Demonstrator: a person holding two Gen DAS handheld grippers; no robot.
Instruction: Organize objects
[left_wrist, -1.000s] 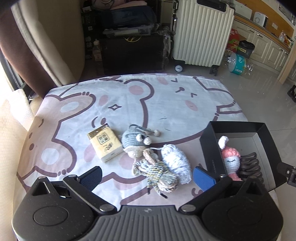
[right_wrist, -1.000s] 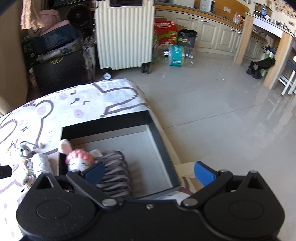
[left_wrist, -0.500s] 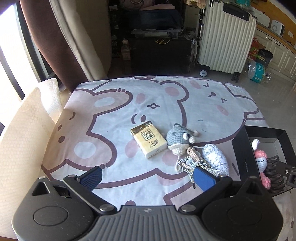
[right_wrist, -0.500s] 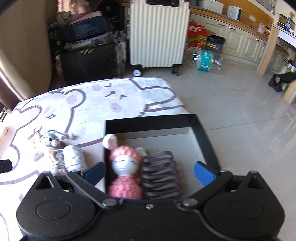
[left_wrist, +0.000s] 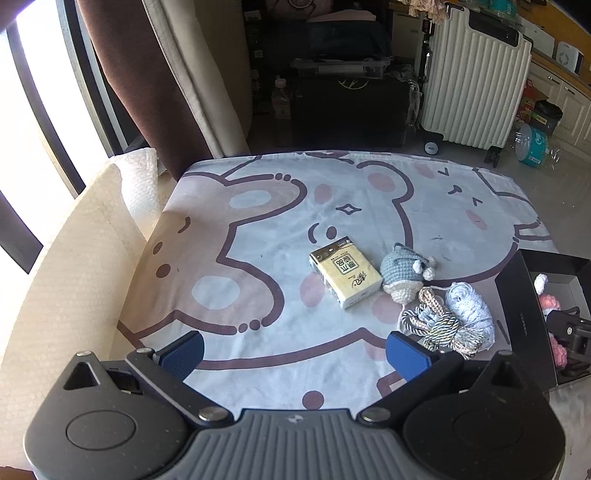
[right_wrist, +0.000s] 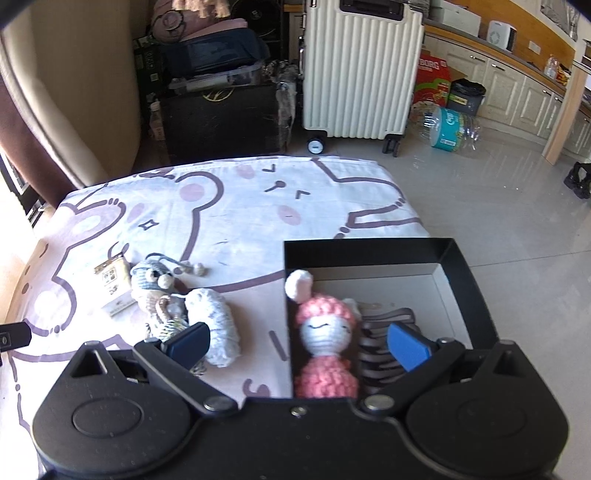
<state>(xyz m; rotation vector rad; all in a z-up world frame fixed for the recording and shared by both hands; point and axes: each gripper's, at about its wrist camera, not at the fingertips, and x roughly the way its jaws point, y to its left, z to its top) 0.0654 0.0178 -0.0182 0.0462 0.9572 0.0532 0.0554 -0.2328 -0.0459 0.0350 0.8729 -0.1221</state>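
— Black cardboard is what your right gripper (right_wrist: 298, 345) looks down on: the box (right_wrist: 458, 266) sits at the right edge of the counter (right_wrist: 240, 206), with the pink crochet doll (right_wrist: 325, 343) lying along its left wall and a dark ribbed piece (right_wrist: 376, 332) beside her.

— And my fingers there?

— Spread wide, holding nothing. Your left finger (right_wrist: 186, 343) hangs over the loose pile outside the box, the right one (right_wrist: 408, 345) over the ribbed piece, with the doll between them.

— What about my other hand?

— Your left gripper (left_wrist: 295, 354) is released too, both blue fingers (left_wrist: 183, 353) apart above the bear-print cloth (left_wrist: 258, 221). Ahead of it lies the yellow tissue pack (left_wrist: 345, 272). Just right of that is the grey crochet toy (left_wrist: 402, 271), touching the pack or very nearly. Nearer you, the braided cord bundle (left_wrist: 439, 326) lies against the white yarn roll (left_wrist: 469, 306).

— Where do those sit relative to the box?

— Just beside its left wall, still out on the cloth. Behind the counter stands a cream suitcase (right_wrist: 364, 66).
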